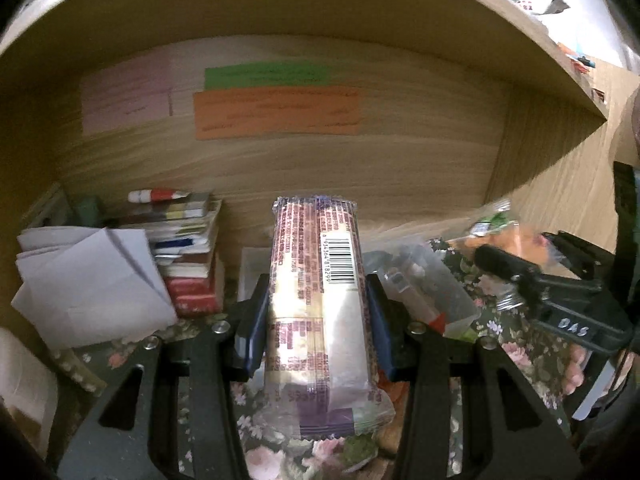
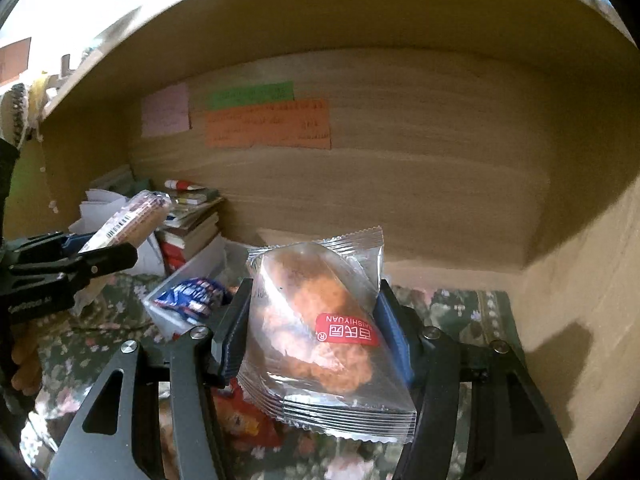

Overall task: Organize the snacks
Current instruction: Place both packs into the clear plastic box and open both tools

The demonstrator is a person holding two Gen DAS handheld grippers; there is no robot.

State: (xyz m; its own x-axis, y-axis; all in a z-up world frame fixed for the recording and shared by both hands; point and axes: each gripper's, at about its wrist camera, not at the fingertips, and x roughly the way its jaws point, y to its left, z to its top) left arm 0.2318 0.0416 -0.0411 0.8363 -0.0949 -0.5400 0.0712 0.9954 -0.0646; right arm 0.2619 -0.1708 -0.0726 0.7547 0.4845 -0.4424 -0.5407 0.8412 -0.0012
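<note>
Left gripper (image 1: 316, 320) squeezes a long biscuit pack (image 1: 320, 312). Right gripper (image 2: 316, 328) pinches a clear snack bag (image 2: 320, 332), both above the floral cloth (image 2: 472, 312).

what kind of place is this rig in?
Probably a home desk nook under a wooden shelf, not a lab. Cues: the floral green tablecloth, pink, green and orange paper notes stuck on the wood back panel, and a stack of small books beside loose white papers.
</note>
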